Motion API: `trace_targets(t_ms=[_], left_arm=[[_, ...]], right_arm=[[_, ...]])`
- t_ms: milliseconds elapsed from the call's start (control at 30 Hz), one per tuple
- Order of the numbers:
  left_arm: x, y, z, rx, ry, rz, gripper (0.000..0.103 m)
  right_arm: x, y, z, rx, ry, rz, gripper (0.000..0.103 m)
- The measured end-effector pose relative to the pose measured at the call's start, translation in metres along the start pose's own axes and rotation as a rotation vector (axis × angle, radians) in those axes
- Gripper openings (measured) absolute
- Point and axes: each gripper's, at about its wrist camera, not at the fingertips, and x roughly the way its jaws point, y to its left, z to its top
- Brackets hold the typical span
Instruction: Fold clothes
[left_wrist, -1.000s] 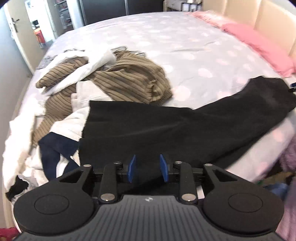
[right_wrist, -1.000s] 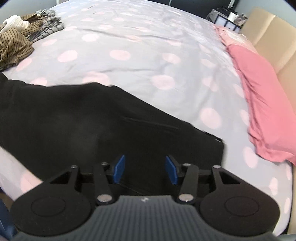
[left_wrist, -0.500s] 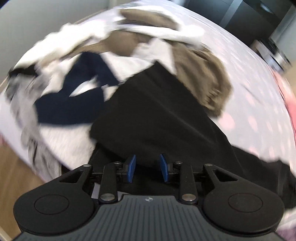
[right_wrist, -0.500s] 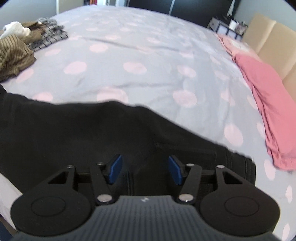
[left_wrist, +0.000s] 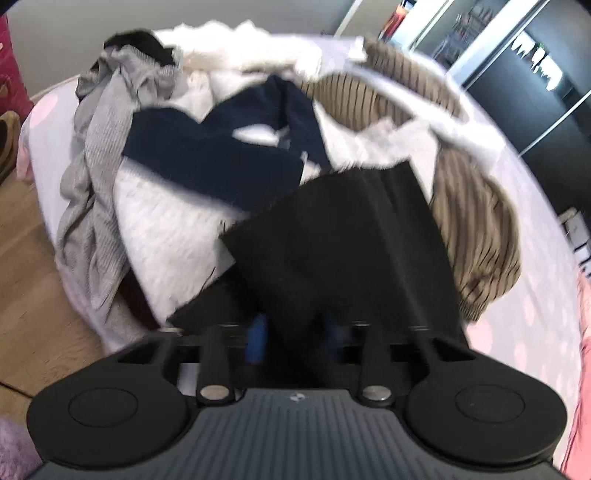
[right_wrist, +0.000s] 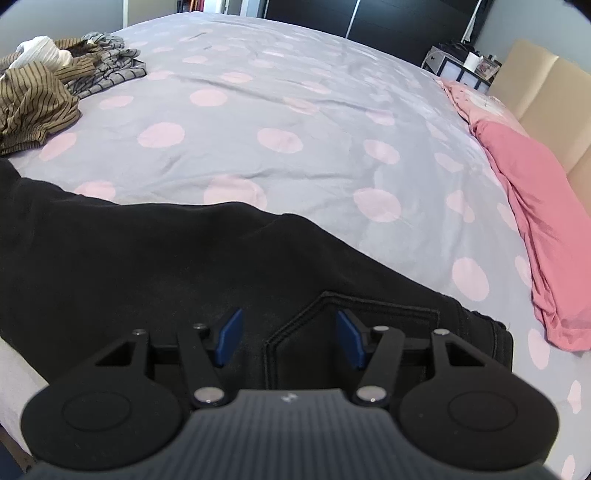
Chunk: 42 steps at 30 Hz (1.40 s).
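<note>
Black garment (right_wrist: 155, 266) lies spread across the near edge of the bed (right_wrist: 280, 110), which has a grey cover w/ pink dots; its stitched pocket (right_wrist: 354, 314) sits right under the right gripper (right_wrist: 290, 338). That claw is released: blue pads (right_wrist: 229, 338) wide apart, hovering just over the pocket, nothing betw. them. Left gripper (left_wrist: 293, 334) is over the garment's other end (left_wrist: 332, 251); the cloth covers its tips and the view is blurred, so can't tell whether it's clenched or released. Beyond that end is a pile: navy item (left_wrist: 221, 155), white knit (left_wrist: 159, 229), grey ribbed piece (left_wrist: 99, 147), brown striped top (left_wrist: 476, 221). Right view shows the striped top (right_wrist: 33, 107) far left on the bed, w/ a grey striped item (right_wrist: 107, 74) beside it. Pink pillow (right_wrist: 535, 206) along the right side by the beige headboard (right_wrist: 546, 88). No readable writing or brand anywhere; only a small pale mark on each gripper body, too small to read.
</note>
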Motion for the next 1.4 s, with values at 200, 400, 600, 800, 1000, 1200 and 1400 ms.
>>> trace_targets(t_ms=[200, 400, 600, 800, 1000, 1200, 1400], left_arm=[[-0.026, -0.002, -0.005, -0.023, -0.062, -0.031, 0.005], [-0.038, 0.003, -0.011, -0.021, -0.031, -0.001, 0.004], [-0.009, 0.005, -0.022, 0.062, 0.053, 0.130, 0.004], [-0.020, -0.013, -0.030, 0.146, 0.049, 0.144, 0.016], [-0.045, -0.047, -0.048, 0.171, 0.069, -0.010, 0.022], [-0.026, -0.103, -0.066, 0.255, 0.118, -0.156, 0.022], [0.024, -0.154, -0.095, 0.361, 0.205, -0.235, 0.022]], right_arm=[[0.002, 0.006, 0.002, -0.034, 0.001, -0.004, 0.060], [0.004, 0.006, 0.006, -0.038, -0.002, -0.016, 0.060], [0.006, 0.000, 0.005, -0.018, 0.010, -0.032, 0.060], [0.005, -0.001, 0.005, 0.051, -0.004, 0.001, 0.060], [0.004, 0.045, 0.021, 0.035, -0.037, 0.167, 0.023], [0.031, 0.114, 0.045, -0.057, -0.058, 0.305, 0.019], [0.076, 0.166, 0.055, -0.092, -0.025, 0.297, 0.019]])
